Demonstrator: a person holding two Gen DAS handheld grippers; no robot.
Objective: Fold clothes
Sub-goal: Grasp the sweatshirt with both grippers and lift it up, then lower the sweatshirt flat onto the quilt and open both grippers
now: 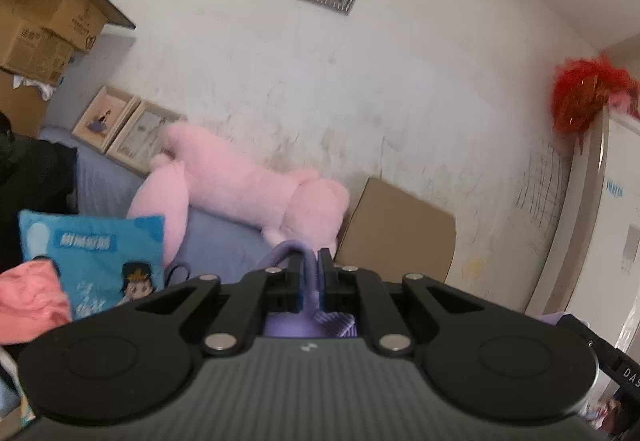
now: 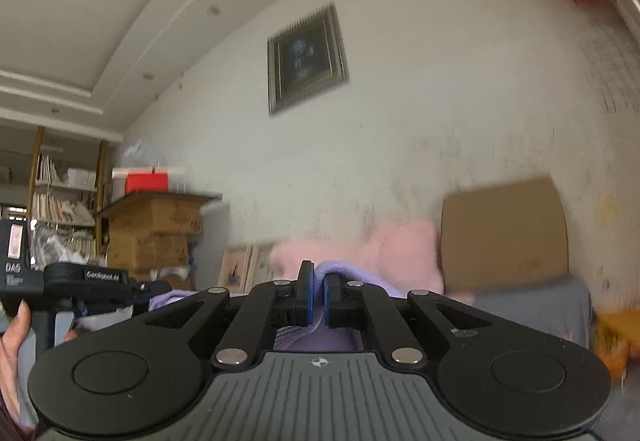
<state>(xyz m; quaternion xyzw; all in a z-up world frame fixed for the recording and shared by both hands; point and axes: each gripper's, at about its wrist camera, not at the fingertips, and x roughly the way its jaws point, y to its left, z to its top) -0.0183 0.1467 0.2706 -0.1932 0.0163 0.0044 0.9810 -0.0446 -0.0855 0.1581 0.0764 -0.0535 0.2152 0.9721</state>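
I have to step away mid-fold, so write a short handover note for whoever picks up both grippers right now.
Left gripper: fingers shut on a fold of the soft lilac knitted garment, held up facing the wall.
Right gripper: shut on another part of that garment, alongside.
Pink plush toy and brown cardboard box lie behind, on the bed.
Done: garment gripped at two points.
Left: lay it flat and fold it; no finished fold is visible.

Left tool (image 1: 311, 261) clamped on lilac garment (image 1: 310, 277); pink plush (image 1: 248, 181) behind.
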